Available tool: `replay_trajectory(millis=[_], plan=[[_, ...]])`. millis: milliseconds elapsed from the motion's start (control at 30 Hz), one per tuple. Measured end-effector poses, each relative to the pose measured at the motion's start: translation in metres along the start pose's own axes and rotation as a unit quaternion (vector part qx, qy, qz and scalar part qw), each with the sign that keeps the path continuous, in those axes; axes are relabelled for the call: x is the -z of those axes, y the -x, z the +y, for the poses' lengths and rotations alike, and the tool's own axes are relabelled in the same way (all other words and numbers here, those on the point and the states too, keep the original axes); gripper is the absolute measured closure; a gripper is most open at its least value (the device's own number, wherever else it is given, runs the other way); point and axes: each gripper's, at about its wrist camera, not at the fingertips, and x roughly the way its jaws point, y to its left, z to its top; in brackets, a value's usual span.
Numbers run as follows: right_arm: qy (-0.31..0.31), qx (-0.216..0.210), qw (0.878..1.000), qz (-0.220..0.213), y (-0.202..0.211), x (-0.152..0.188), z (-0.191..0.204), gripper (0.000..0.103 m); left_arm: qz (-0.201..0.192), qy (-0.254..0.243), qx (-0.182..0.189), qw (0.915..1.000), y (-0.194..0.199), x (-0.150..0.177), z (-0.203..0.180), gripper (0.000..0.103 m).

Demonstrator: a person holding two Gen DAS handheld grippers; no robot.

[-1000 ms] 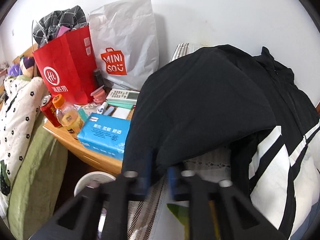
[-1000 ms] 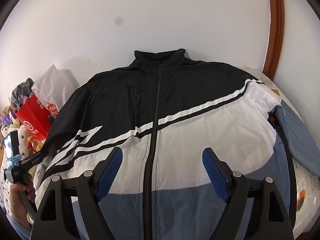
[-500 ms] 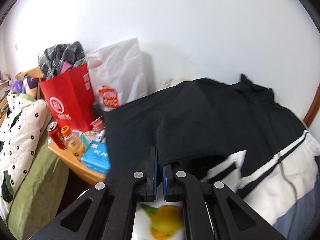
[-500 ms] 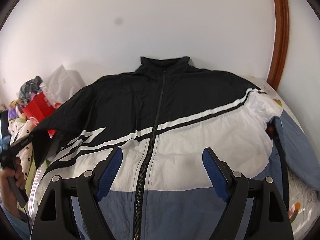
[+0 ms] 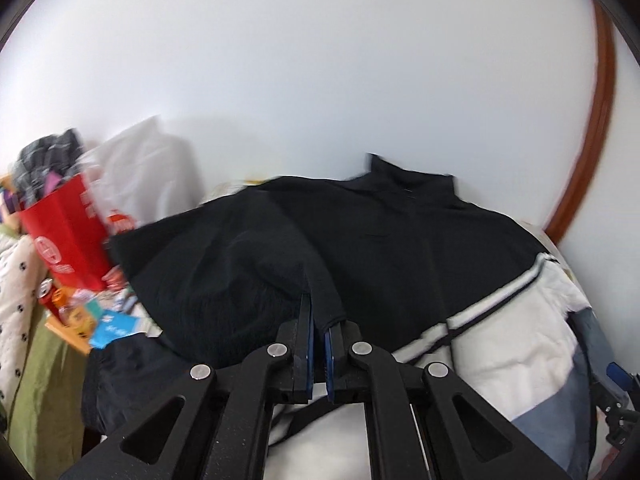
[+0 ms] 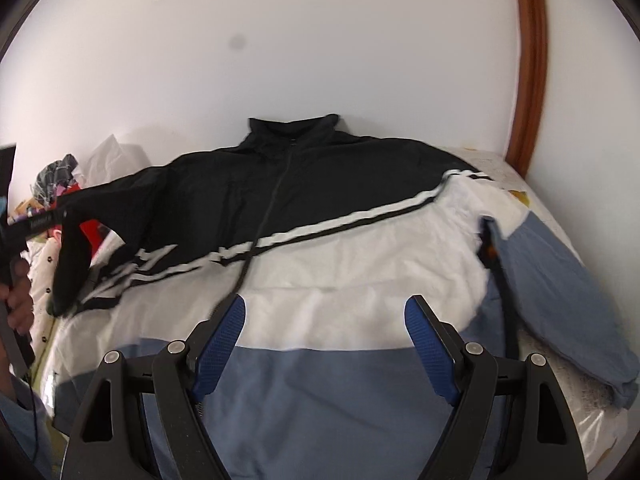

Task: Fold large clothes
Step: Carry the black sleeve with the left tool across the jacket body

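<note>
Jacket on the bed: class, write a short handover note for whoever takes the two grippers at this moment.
Left gripper: shut on the black sleeve, lifted off the bed.
Right gripper: open, holding nothing, above the blue hem.
Jacket: face up on the bed, zipped, collar toward the wall; blue sleeve lies out to the side.
Done: black sleeve gripped and raised.
Left: lay it across the chest, probably fold in the blue sleeve, then fold the body.
</note>
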Motion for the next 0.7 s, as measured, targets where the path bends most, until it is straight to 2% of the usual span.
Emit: replay_trajectory(millis=[133,267,533,633,667,700], plan=[[-0.015,0.011,1.0,-0.004,0.002,0.006,-0.027,0.022,0.016,-0.026,0.013,0.9995,-0.014,0.001,-0.039,0.099],[-0.033,0.04,0.999,0.0,0.0,0.012,-0.055,0.022,0.044,-0.044,0.015,0.9979,-0.032,0.007,-0.065,0.099],[-0.05,0.054,0.997,0.011,-0.006,0.018,-0.078,0.022,0.083,-0.038,0.02,0.9956,-0.049,0.018,-0.072,0.096],[-0.047,0.05,0.998,0.01,-0.005,0.019,-0.074,0.022,0.089,-0.024,0.026,0.9954,-0.044,0.021,-0.065,0.074],[-0.044,0.047,0.998,0.009,-0.004,0.019,-0.07,0.022,0.088,-0.018,0.029,0.9955,-0.041,0.022,-0.062,0.062],[-0.042,0.045,0.998,0.009,-0.003,0.019,-0.066,0.022,0.083,-0.014,0.029,0.996,-0.036,0.023,-0.059,0.054]])
